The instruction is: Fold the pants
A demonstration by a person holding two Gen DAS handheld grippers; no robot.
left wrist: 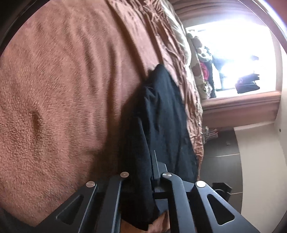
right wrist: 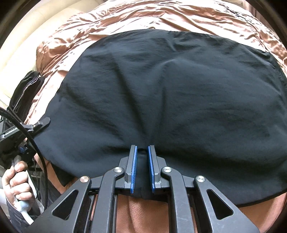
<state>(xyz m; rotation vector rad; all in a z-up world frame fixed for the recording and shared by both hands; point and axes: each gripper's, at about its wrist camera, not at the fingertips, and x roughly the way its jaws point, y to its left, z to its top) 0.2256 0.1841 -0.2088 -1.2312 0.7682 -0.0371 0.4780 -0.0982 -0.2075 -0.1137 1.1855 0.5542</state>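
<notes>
At six o'clock on the bed (right wrist: pixel 125 16), both claws, right claw (right wrist: pixel 142 168) and left claw (left wrist: pixel 143 172), pinch the black pants (right wrist: pixel 170 86) hem; mid-fold; next, carry it toward twelve o'clock.

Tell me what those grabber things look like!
The right tongs are black metal bars with triangle cutouts, silver round rivets and bright blue ridged pads. The left tongs are black too, with a black cable looping past.

A brown fleece blanket (left wrist: pixel 62 89) covers the bed beside a glaring window (left wrist: pixel 233 44).
</notes>
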